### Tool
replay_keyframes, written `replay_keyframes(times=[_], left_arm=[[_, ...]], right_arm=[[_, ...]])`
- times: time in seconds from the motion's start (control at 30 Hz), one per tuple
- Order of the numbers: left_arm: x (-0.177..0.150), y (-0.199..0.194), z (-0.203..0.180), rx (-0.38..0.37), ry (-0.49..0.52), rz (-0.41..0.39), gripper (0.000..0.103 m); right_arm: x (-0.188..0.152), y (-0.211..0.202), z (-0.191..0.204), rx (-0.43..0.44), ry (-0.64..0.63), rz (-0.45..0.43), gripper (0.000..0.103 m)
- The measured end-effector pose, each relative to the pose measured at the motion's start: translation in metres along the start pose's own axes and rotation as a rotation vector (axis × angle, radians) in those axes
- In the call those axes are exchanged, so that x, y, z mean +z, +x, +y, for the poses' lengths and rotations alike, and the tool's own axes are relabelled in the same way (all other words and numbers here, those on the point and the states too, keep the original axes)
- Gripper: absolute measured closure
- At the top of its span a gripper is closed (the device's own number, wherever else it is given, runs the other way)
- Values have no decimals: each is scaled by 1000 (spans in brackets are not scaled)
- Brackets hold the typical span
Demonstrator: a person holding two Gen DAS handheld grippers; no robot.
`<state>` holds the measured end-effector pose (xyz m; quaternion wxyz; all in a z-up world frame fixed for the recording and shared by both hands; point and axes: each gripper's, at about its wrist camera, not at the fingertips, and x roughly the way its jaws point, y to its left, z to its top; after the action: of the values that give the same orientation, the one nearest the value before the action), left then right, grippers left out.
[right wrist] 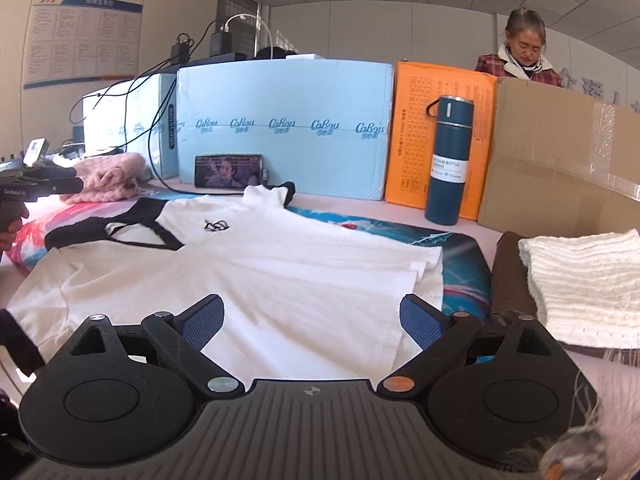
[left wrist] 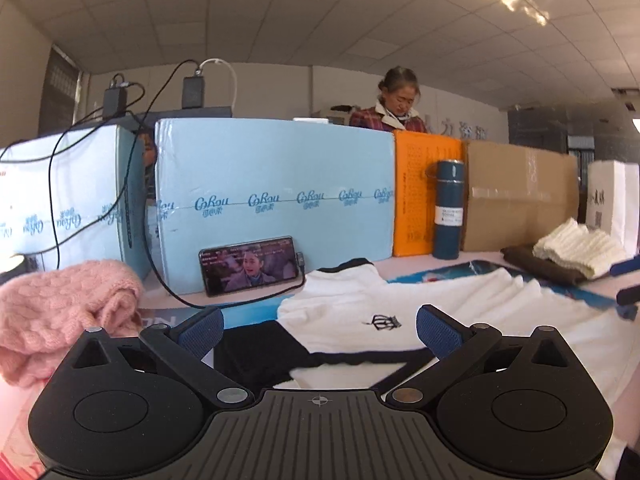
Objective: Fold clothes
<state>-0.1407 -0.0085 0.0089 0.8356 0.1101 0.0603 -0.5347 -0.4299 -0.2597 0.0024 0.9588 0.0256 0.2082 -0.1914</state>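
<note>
A white T-shirt (right wrist: 280, 264) with black collar and sleeve trim and a small black crown logo lies spread flat on a printed mat. In the right wrist view, my right gripper (right wrist: 312, 320) hovers open over the shirt's near hem, with only cloth below and nothing between its blue pads. In the left wrist view, my left gripper (left wrist: 320, 330) stands open above the shirt (left wrist: 400, 300) near the collar and black sleeve band, gripping nothing. Blue fingertips (left wrist: 626, 267) of the right gripper show at the right edge.
A pink knit sweater (left wrist: 60, 312) lies bunched at the left. A folded white knit (right wrist: 584, 288) sits on a brown garment (right wrist: 512, 276) at the right. A phone (right wrist: 229, 171), a blue bottle (right wrist: 448, 160), boxes and cables line the back; a person (right wrist: 524, 52) stands behind them.
</note>
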Motion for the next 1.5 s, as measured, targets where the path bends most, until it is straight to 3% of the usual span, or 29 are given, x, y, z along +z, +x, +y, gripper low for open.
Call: replay_keyframes(times=[0.07,0.13,0.4,0.6,0.77,0.97,1.1,1.33,1.43,1.47,1.5], left_arm=[[-8,-23,-15,-39,137,8,0],[-13,-36,-26,-66,170,34,0],[-25,-63,-57,-208,131,55,0],[-32,-67,-72,-325,86,40,0],[-40,-59,-81,-435,47,67,0],[-48,-55,-86,-497,22,76,0],[-48,-55,-84,-452,25,79,0],[-58,-53,-83,-402,93,92,3],[-58,-49,-83,-396,117,81,14],[-58,-48,-83,-398,124,76,36],[-58,-47,-83,-399,131,72,51]], right_arm=[[-8,1,15,60,-35,21,8],[-12,4,31,125,-81,34,7],[-15,13,90,444,-211,46,4],[-20,23,129,597,-302,67,4],[-25,39,149,545,-349,70,4],[-23,50,152,510,-288,1,4],[-19,59,150,459,-241,-25,4],[-14,69,129,485,-83,-16,4],[-13,67,124,520,-52,-17,4],[-13,67,123,531,-44,-17,4],[-13,67,121,537,-35,-16,5]])
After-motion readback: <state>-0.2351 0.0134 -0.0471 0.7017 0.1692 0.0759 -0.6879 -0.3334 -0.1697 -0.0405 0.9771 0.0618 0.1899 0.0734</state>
